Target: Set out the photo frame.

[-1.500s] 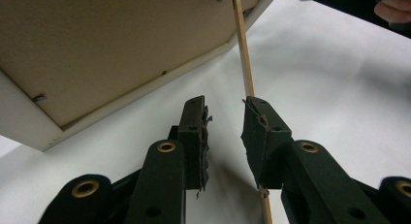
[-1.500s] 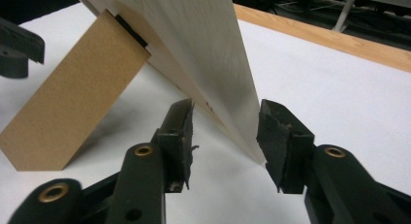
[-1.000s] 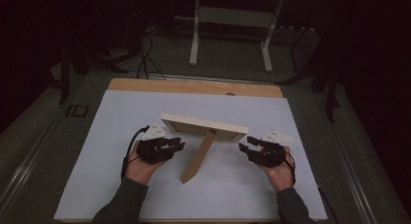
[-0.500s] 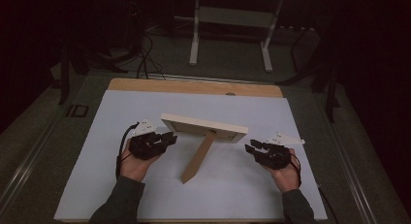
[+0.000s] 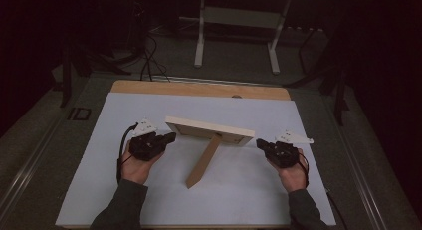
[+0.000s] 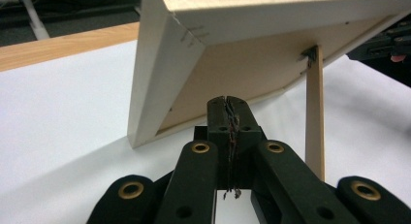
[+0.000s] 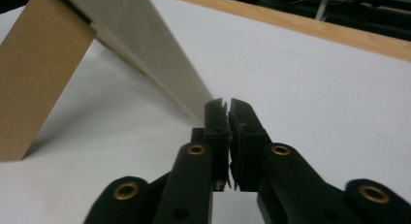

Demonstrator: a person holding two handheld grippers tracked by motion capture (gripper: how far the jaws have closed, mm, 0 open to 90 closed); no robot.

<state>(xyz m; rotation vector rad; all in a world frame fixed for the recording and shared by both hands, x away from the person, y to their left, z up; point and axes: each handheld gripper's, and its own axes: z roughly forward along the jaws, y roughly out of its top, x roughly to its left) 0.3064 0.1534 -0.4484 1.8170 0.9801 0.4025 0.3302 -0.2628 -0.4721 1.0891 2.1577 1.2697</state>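
The wooden picture frame (image 5: 209, 131) stands between the two tongs, propped on its back strut (image 5: 203, 163); the left gripper (image 5: 166, 137) and right gripper (image 5: 260, 143) have just closed on nothing; each should reopen before squarely gripping a side edge.

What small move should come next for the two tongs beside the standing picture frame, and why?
Probably draw both hands back. The picture frame stands on its prop, and the left tongs and right tongs have just closed on nothing, each near one end of the frame, so pulling away avoids knocking it.
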